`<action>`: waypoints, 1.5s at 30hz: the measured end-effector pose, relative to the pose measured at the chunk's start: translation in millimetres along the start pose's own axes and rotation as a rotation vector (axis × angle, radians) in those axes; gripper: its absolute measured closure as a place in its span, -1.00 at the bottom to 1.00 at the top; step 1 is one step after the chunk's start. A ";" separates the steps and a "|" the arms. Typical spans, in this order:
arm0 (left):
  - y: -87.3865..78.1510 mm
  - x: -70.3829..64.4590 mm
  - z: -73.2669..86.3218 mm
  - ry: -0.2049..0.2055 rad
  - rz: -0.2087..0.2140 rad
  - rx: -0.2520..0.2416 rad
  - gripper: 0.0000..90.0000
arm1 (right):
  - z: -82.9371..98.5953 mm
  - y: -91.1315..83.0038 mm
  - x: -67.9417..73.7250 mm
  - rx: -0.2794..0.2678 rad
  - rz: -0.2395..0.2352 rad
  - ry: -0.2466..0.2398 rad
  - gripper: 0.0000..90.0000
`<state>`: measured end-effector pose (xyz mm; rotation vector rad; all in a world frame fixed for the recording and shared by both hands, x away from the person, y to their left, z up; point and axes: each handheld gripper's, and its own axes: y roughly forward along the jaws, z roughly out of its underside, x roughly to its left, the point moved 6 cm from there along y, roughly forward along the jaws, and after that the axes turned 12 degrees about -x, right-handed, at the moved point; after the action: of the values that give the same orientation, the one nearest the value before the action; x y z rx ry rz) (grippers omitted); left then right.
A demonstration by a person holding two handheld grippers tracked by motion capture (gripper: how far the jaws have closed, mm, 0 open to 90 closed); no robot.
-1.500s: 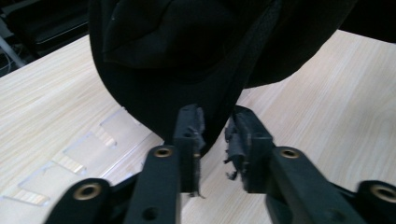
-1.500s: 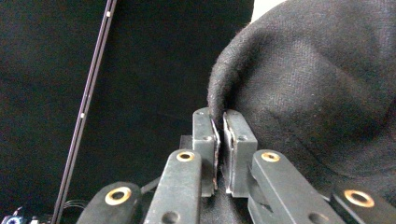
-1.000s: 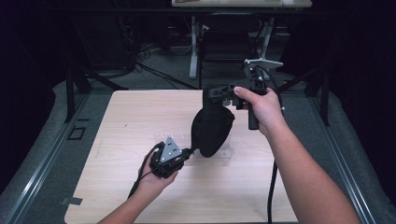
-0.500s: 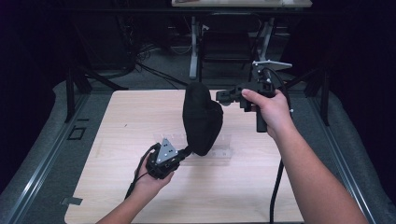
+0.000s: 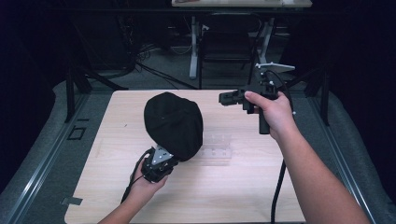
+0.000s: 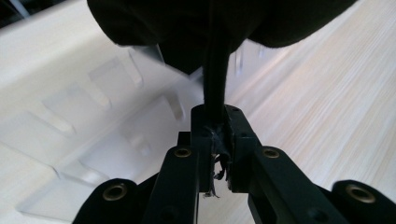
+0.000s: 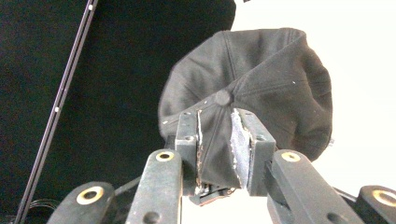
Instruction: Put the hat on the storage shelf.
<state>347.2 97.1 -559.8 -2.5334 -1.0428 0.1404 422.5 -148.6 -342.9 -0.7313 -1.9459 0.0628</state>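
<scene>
A black cap (image 5: pixel 173 125) stands up above the light wooden table (image 5: pixel 112 121), held from below by its edge. My left gripper (image 5: pixel 163 161) is under it near the table's front, shut on a fold of the cap (image 6: pixel 210 28); in the left gripper view the gripper (image 6: pixel 216 140) pinches the dark fabric between its jaws. My right gripper (image 5: pixel 229 99) hovers to the right of the cap, apart from it and pointing at it. In the right gripper view the gripper (image 7: pixel 215 135) is open, and the cap's crown (image 7: pixel 280 79) with its top button shows beyond.
A clear plastic rack (image 5: pixel 217 144) lies flat on the table just right of the cap, seen close as ribbed slots (image 6: pixel 93 121) in the left gripper view. Dark floor, table legs and cables lie beyond the far edge.
My right gripper has let go of the cap and drawn back to the right. The cap has swung up and to the left, held by my left gripper alone.
</scene>
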 end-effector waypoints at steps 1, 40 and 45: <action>-0.8 0.8 1.1 -0.006 0.004 0.006 0.87 | -0.1 -0.4 -0.5 -0.002 0.003 0.001 0.60; -35.4 30.9 36.5 -0.121 -0.075 0.001 0.05 | 32.2 -26.2 -32.9 -0.007 0.411 -0.371 0.25; -35.3 32.3 36.8 -0.128 -0.077 -0.006 0.05 | 39.3 -28.9 -40.7 -0.005 0.442 -0.390 0.19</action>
<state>338.4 154.1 -577.7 -2.5128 -1.1895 0.2812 388.8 -182.7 -384.4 -1.2128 -2.1085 0.5018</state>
